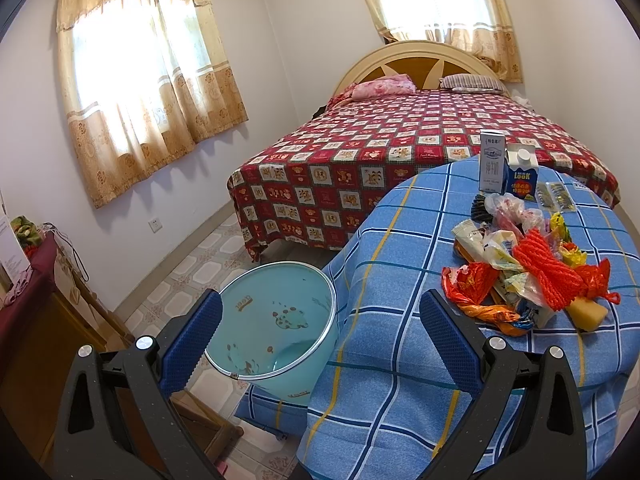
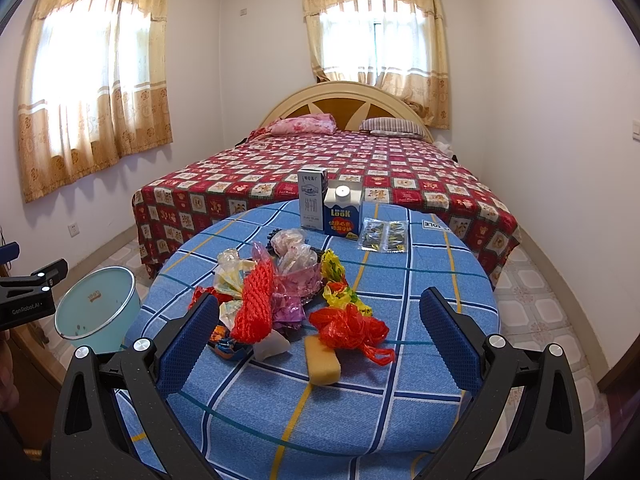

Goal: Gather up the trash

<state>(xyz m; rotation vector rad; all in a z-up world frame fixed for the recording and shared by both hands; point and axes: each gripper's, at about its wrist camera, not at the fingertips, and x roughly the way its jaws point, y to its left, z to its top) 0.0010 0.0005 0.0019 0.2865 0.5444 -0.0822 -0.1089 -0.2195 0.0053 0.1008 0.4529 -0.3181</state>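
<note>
Jaws on both the left gripper point(image 1: 320, 332) and right gripper point(image 2: 320, 334) stood spread, empty. Trash point(image 2: 280, 292) littered the blue-checked worktop point(image 2: 400, 360); beyond stood a bed point(image 2: 360, 164), curtained windows point(image 2: 92, 80).

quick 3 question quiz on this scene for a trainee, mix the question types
1. True or false: the right gripper is shut on the sponge.
2. Where does the bin stand? A) on the table B) on the floor beside the table C) on the bed
3. Fill in: the two cartons stand at the table's ____ edge, toward the bed.

Key:
1. False. Both grippers are open and hold nothing; the left gripper too.
2. B
3. far
</note>
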